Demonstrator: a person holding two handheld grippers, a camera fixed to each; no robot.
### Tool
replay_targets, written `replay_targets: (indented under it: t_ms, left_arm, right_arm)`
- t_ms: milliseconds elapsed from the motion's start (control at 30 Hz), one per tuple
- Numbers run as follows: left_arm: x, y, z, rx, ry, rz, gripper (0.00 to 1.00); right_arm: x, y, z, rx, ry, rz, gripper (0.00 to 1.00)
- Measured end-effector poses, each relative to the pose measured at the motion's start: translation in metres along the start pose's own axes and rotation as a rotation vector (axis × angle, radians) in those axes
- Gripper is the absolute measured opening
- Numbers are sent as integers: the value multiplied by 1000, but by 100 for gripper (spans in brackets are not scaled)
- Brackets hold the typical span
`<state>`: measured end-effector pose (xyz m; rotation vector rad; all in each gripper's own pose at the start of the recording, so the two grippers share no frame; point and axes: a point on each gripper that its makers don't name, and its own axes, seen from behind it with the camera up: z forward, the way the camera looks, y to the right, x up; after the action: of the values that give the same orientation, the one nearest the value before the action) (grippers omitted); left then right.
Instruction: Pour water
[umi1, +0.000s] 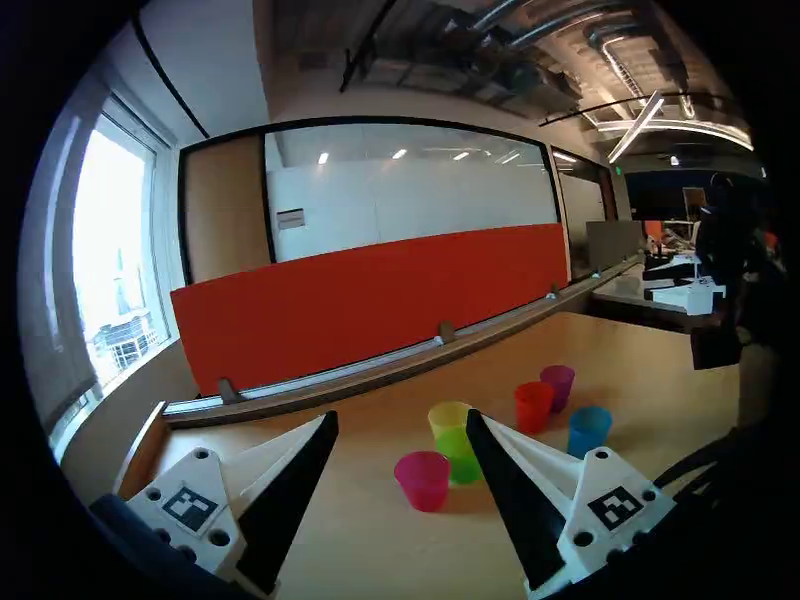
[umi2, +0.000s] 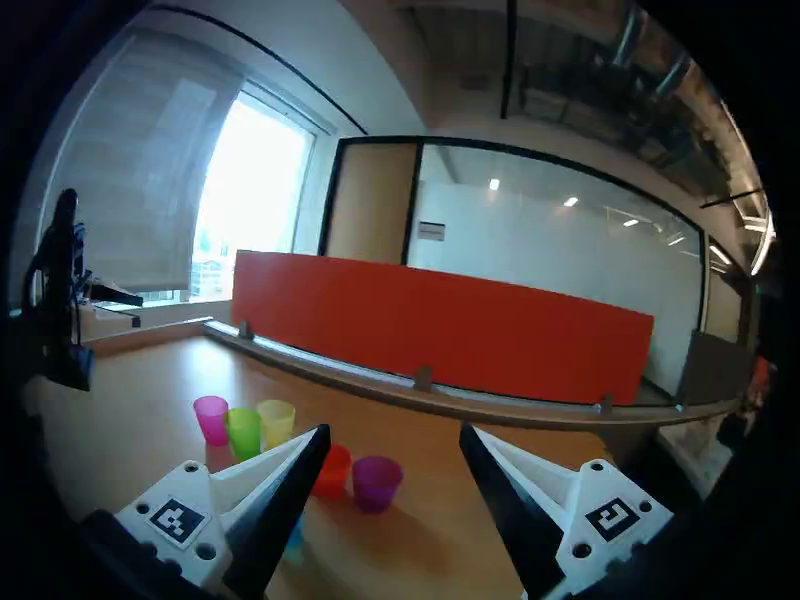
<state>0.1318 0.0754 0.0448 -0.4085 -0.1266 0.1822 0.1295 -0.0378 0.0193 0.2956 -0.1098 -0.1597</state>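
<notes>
I see left tongs (umi1: 400, 414), right tongs (umi2: 393, 428) apart, empty; pink cup (umi1: 422, 480), off bench (umi1: 640, 360) far edge, looks light, slippery: pinch mid-wall.

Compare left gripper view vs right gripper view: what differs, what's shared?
Left gripper view: blue cup unobstructed, ceiling strip light, more desks far right. Right gripper view: window blind, dark silhouette at left edge, unclear what. Both: coloured cups on the wooden table, red divider, own fingers open, holding nothing.
</notes>
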Motion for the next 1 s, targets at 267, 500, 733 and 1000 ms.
replay_targets:
  t_ms: [267,500,733,1000]
  left_arm:
    - [-1,12,11,-81,-32,-2,95]
    - [-12,28,18,-178,-75,-10,95]
    - [-16,38,24,-230,-99,11,95]
    - [-21,45,31,-270,-118,7,96]
  right_arm:
    - [-3,-19,0,126,-42,-11,100]
    - [-11,-22,1,193,-83,-38,100]
    - [-23,-34,0,273,-136,-112,100]
    - [-37,-47,3,328,-184,-163,100]
